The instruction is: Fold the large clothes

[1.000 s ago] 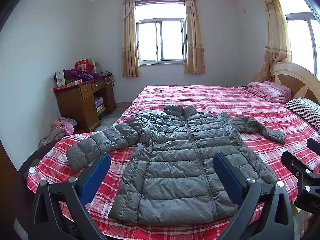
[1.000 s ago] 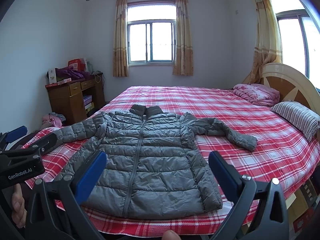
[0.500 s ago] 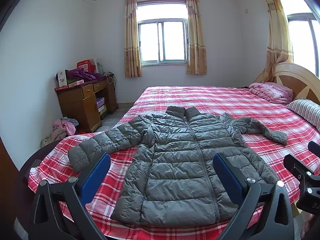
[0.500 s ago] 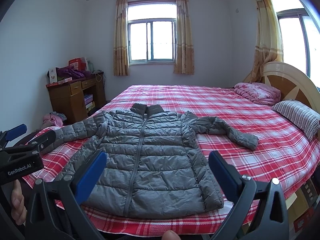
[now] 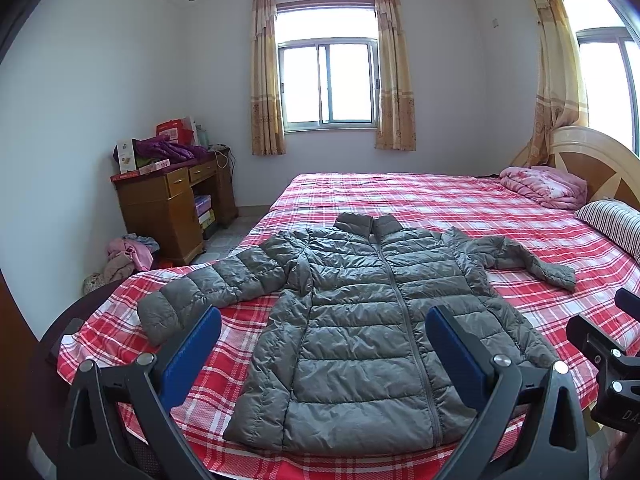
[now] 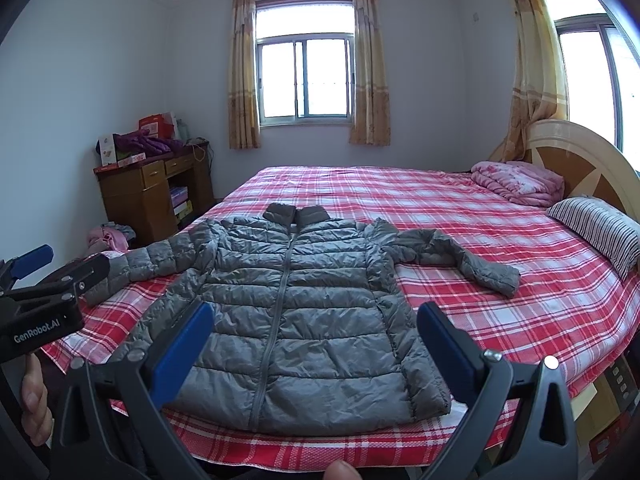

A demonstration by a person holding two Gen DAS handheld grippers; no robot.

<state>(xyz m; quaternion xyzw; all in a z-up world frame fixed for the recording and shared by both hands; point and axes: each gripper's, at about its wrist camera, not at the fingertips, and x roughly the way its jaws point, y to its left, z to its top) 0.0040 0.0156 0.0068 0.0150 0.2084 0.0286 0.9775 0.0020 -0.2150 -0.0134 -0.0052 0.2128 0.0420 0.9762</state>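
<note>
Left wrist: plaid bed [image 5: 440, 208], bedroom

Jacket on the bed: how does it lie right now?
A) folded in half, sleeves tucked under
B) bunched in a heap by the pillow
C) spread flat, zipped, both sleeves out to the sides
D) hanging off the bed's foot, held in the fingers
C: the jacket lies flat on the bed, zip closed up the middle, one sleeve stretched to each side; both grippers, left and right, are open and hold nothing.
</note>
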